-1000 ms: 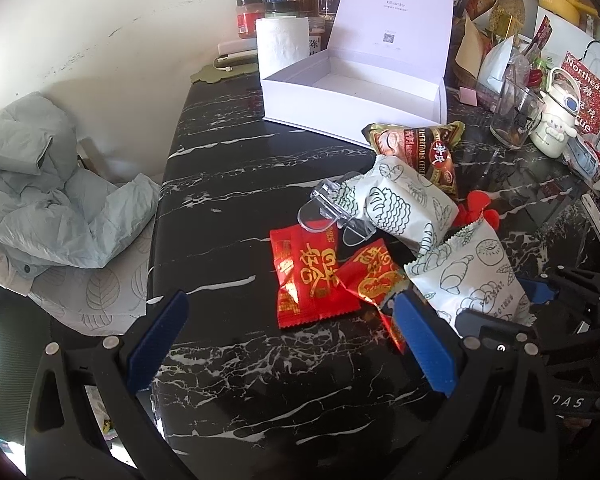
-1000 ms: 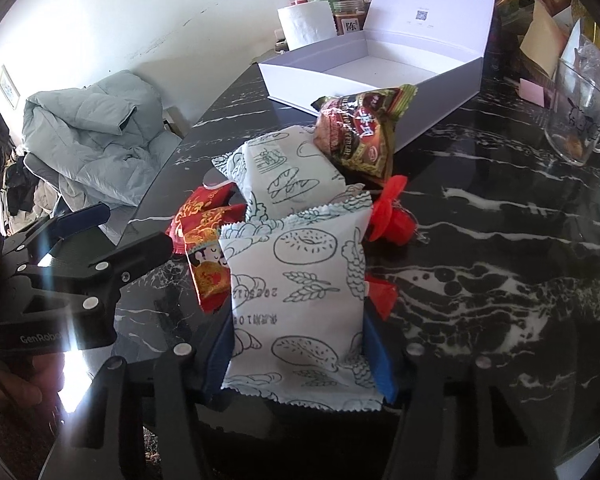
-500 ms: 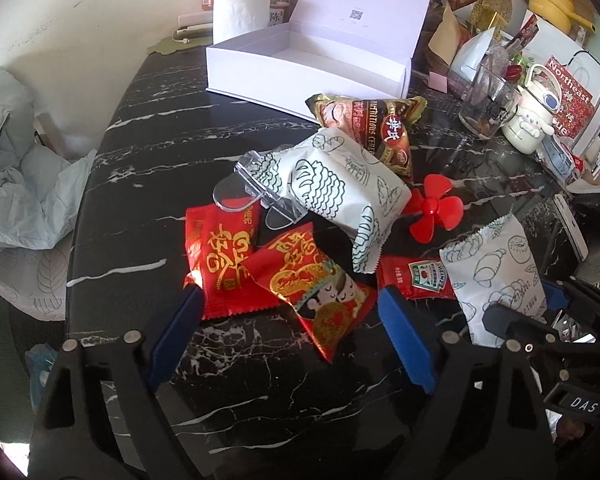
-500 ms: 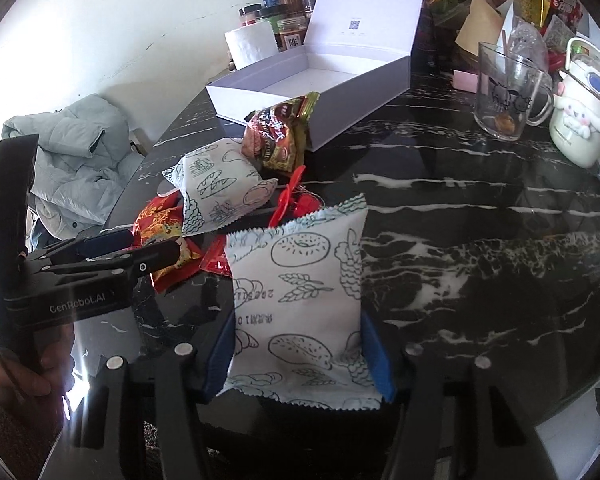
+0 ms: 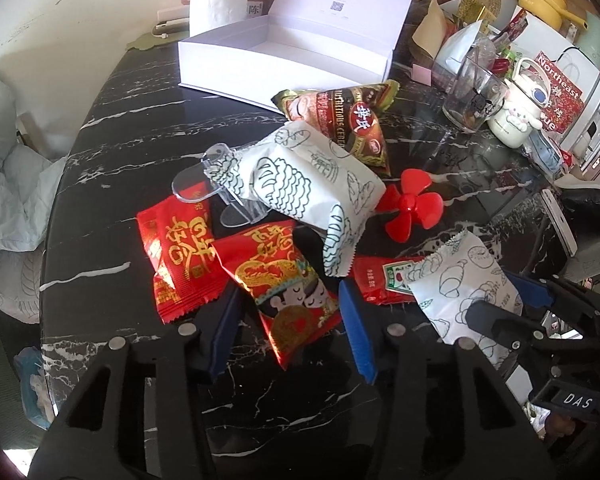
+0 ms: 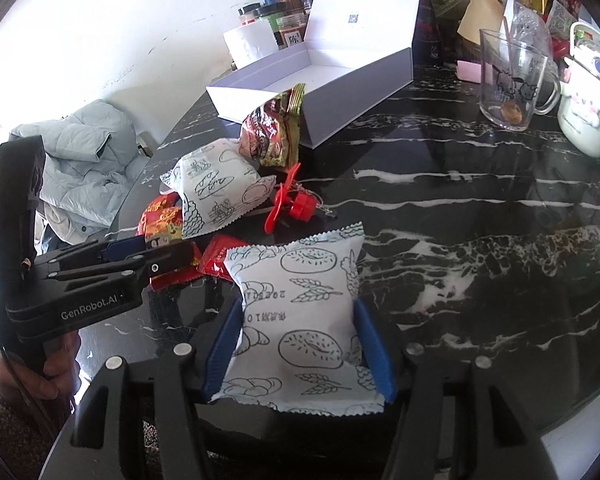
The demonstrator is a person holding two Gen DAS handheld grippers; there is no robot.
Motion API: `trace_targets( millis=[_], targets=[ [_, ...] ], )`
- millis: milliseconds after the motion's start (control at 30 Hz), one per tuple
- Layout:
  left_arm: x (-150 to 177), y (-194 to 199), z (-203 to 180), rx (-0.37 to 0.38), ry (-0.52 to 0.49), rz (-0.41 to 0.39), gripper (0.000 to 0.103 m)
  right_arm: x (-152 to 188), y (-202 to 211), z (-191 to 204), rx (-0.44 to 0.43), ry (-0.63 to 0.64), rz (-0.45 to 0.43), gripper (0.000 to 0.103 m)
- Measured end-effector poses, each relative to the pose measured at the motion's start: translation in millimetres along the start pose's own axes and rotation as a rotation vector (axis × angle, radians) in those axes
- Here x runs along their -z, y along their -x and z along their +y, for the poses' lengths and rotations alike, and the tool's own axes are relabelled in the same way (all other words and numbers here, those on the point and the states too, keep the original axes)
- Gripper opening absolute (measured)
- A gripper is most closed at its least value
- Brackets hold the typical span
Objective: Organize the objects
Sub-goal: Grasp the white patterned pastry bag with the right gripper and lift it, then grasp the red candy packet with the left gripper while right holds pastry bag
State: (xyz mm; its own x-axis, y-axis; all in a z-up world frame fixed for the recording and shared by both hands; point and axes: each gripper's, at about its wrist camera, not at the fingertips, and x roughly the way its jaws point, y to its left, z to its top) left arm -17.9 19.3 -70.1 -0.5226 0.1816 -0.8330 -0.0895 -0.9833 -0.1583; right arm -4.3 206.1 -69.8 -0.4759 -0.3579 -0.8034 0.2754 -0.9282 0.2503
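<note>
**A:** How far along are you? The white gift box (image 5: 288,64) at the far edge of the counter (image 6: 480,240) stands with its lid up and nothing inside, so by my reading no sorting is done yet.

**B:** Right. Your right gripper (image 6: 298,344) holds one white pastry packet (image 6: 300,312) by its sides, the jaws easing a little wider but the blue pads are on it. That packet hangs over the near edge of the counter.

**A:** And your left gripper (image 5: 288,328)?

**B:** Its jaws are closing at a middling width around the red cartoon-print packet (image 5: 288,292), which lies flat near the near edge. I cannot tell whether the pads press on it yet.

**A:** What is left?

**B:** Most of the pile mid-counter: the second white pastry packet (image 5: 300,176), puffy and crimped at the ends, propped on a clear plastic stand (image 5: 220,196); a brown cereal sachet (image 5: 344,120) leaning by the box; a flat red packet with gold characters (image 5: 180,256); a small ketchup sachet (image 5: 384,280); a rigid red plastic propeller (image 5: 408,204).

**A:** Surfaces?

**B:** Glossy foil wrappers that crinkle, on polished black marble with white veins. You will likely find them slippery.
</note>
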Motion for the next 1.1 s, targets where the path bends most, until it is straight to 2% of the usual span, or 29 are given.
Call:
trace_targets(
  millis=[133, 333, 433, 467, 500, 567, 767, 1100],
  targets=[
    [-2.6, -7.9, -2.2, 0.007, -0.017, 0.027, 0.047, 2.6, -8.8, -3.0, -0.037, -0.009, 0.026, 0.065],
    [-8.7, -14.0, -1.2, -0.006, -0.002, 0.006, 0.047, 3.0, -11.1, 0.3, -0.035, 0.046, 0.025, 0.065],
    [-10.6, -16.7, -3.6, -0.025, -0.014, -0.003, 0.047, 5.2, -10.9, 2.4, -0.031, 0.069, 0.005, 0.061],
    [-10.6, -16.7, -4.5, -0.031, -0.018, -0.005, 0.042, 5.9, -10.1, 2.3, -0.030, 0.069, -0.002, 0.059],
    [-10.1, -16.6, -5.4, -0.034, -0.024, -0.008, 0.032, 6.1, -9.6, 2.0, -0.030, 0.066, -0.004, 0.058],
    [-9.5, -16.0, -6.3, -0.013, -0.042, -0.001, 0.029, 6.0, -8.1, 0.2, -0.035, 0.055, -0.009, 0.057],
    [-6.0, -9.8, -3.2, 0.012, -0.031, 0.016, 0.027, 5.5, 0.6, -3.8, -0.037, 0.036, -0.039, 0.056],
    [0.3, 9.9, -5.5, 0.018, -0.048, -0.016, 0.027, 9.6, 10.8, 2.3, -0.043, 0.040, -0.060, 0.056]
  ],
)
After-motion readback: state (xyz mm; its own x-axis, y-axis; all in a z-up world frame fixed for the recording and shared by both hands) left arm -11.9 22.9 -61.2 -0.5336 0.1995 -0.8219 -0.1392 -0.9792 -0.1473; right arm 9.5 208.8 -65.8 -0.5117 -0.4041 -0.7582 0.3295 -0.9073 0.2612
